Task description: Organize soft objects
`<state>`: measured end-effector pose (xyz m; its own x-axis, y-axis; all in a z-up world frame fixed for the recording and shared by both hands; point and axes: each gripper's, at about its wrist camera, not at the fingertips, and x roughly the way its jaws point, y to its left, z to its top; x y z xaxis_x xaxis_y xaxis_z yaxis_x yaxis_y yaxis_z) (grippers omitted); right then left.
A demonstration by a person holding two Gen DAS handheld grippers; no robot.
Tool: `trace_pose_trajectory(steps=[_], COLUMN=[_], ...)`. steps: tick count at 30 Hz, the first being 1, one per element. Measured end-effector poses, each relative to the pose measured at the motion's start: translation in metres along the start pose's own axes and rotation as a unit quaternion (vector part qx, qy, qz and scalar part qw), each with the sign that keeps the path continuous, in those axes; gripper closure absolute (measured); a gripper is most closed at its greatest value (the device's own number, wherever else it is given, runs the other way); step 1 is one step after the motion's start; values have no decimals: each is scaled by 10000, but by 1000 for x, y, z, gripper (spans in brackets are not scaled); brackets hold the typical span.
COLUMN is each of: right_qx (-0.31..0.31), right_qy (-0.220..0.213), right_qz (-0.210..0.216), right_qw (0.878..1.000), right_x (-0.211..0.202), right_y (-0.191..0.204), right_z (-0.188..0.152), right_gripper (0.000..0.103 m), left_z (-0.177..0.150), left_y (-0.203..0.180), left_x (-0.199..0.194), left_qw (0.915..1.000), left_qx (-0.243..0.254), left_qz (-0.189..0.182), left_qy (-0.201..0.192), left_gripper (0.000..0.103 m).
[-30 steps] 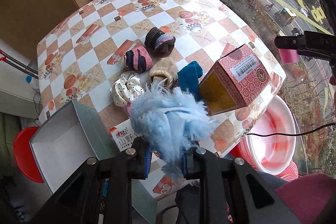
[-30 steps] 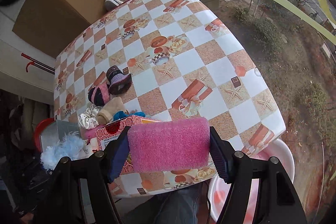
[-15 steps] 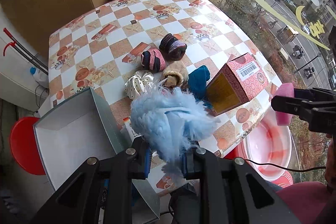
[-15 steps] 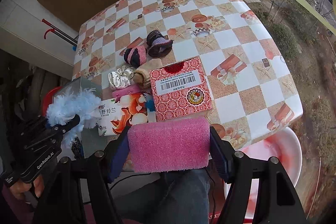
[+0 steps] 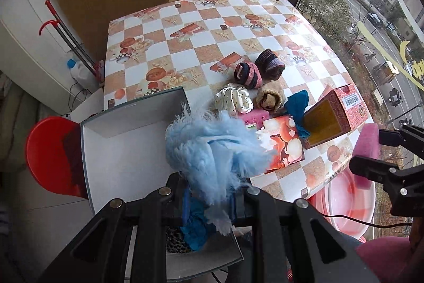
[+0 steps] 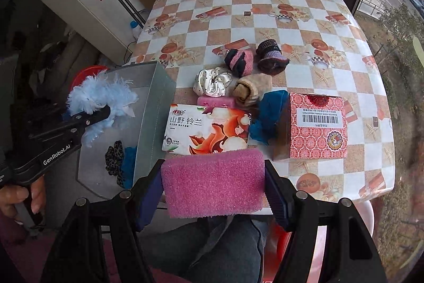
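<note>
My left gripper [image 5: 210, 203] is shut on a fluffy light-blue soft item [image 5: 212, 147] and holds it above the open grey box [image 5: 124, 150]; it also shows in the right wrist view [image 6: 100, 97]. In the box lie a leopard scrunchie [image 6: 114, 158] and a blue cloth [image 6: 129, 153]. My right gripper [image 6: 213, 190] is shut on a pink sponge [image 6: 213, 190], off the table's near edge. On the table lie rolled socks [image 6: 238, 61], a purple knit piece [image 6: 271, 57], a white scrunchie [image 6: 212, 82], a beige sock [image 6: 251, 90], a blue cloth [image 6: 267, 116] and a second pink sponge [image 6: 216, 101].
A tissue pack [image 6: 206, 131] and a red patterned box [image 6: 316, 126] sit at the table's near edge. A red stool [image 5: 50, 155] stands left of the grey box. A pink basin [image 5: 349, 203] sits below the table's right corner. A red-handled mop [image 5: 69, 39] leans at the back left.
My left gripper has pulled back and left with the blue fluffy item, now over the grey box. My right gripper has drawn back toward the near edge with the pink sponge.
</note>
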<state>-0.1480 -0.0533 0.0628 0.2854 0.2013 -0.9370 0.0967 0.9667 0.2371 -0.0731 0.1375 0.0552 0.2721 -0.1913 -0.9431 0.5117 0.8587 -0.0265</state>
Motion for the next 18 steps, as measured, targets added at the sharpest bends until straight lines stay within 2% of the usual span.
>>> trace_pose_trajectory(steps=[7,11,18], right_qx=[-285,-425,-38], right_qy=[-262,-317,-138], right_qz=[48,74,134], right_qw=[9992,9986,9998], right_x=[-6,-5,4], right_y=[30,43,28], right_z=[22,24,17], right_gripper=[32,32,32], left_z=[-14,-14,-11], left_y=[20,29,27], left_x=[-2,-5,-8], left_qw=[9997,9995,9998], left_qx=[-17,-73,20], left_qz=[200,260,196], left_qy=[153,143,58], left_gripper=[79,79,79])
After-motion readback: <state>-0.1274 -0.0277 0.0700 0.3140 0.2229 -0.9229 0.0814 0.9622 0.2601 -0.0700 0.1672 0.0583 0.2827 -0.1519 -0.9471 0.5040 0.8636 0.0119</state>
